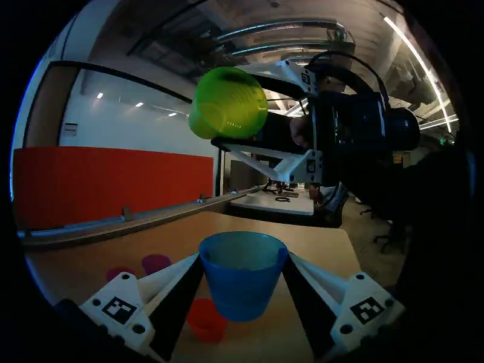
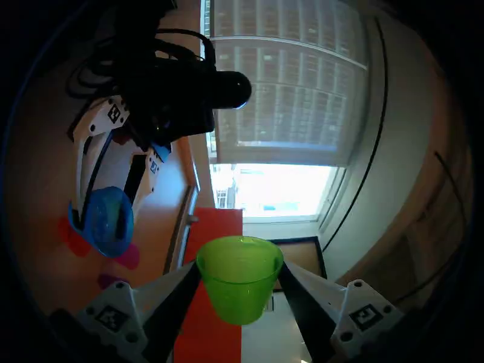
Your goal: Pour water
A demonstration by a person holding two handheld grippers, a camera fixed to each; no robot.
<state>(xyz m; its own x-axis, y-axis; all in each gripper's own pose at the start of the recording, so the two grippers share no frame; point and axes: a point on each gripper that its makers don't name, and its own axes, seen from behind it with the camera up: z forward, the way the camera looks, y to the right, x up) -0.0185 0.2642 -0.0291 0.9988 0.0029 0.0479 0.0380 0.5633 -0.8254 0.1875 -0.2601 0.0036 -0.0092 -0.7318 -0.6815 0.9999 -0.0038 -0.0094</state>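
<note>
Left gripper (image 1: 243,269) is clamped on the blue cup (image 1: 242,290), upright, just over the table (image 1: 314,242). Above the blue cup and a little beyond it, right gripper (image 2: 240,272) pinches the green cup (image 1: 228,103), tipped on its side, long axis about level. No stream can be made out; the pour looks to hinge on that lip sitting over the blue cup's mouth

1. You've got a wooden table (image 1: 121,254) in front of you, with a small red cup (image 1: 206,320) standing nearest.
2. Further left on it stand a purple cup (image 1: 156,263) and a magenta cup (image 1: 119,273), close together.
3. An orange partition (image 1: 109,181) runs behind the table.
4. Ceiling pipes (image 1: 272,27) cross overhead.
5. Your right gripper view catches a bright window (image 2: 272,187) adjoining pale blinds (image 2: 284,91).
</note>
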